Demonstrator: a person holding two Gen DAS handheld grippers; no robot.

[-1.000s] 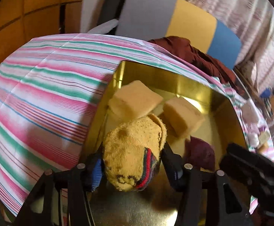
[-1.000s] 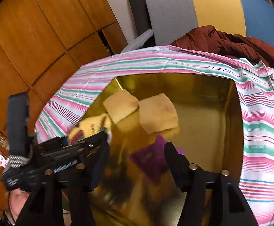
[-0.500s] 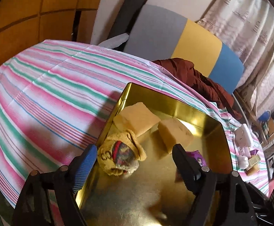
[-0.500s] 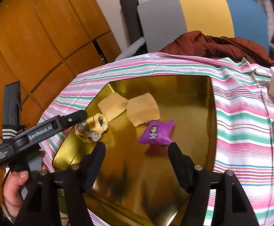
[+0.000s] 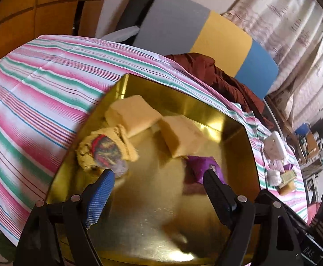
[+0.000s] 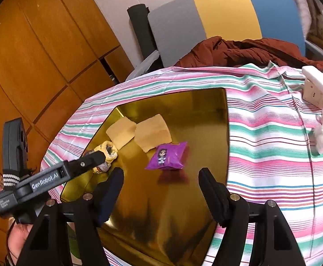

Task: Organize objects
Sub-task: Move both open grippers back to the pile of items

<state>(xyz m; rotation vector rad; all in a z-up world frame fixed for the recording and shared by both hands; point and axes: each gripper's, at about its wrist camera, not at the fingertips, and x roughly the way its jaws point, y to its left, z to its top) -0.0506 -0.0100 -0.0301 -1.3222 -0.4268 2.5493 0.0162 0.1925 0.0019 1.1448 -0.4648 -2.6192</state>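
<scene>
A gold tray lies on a striped tablecloth. In it are two yellow sponges, a rolled yellow sock at the left edge, and a purple snack packet. My left gripper is open and empty, just in front of the sock; it also shows in the right wrist view. My right gripper is open and empty, hovering above the tray in front of the packet.
White and pink small items lie on the cloth to the right of the tray. A grey, yellow and blue chair with a brown garment stands behind the table. Wooden panels are at the left.
My left gripper opened and let go of the yellow sock into the tray, then drew back. My right gripper rose and pulled back from the tray.
</scene>
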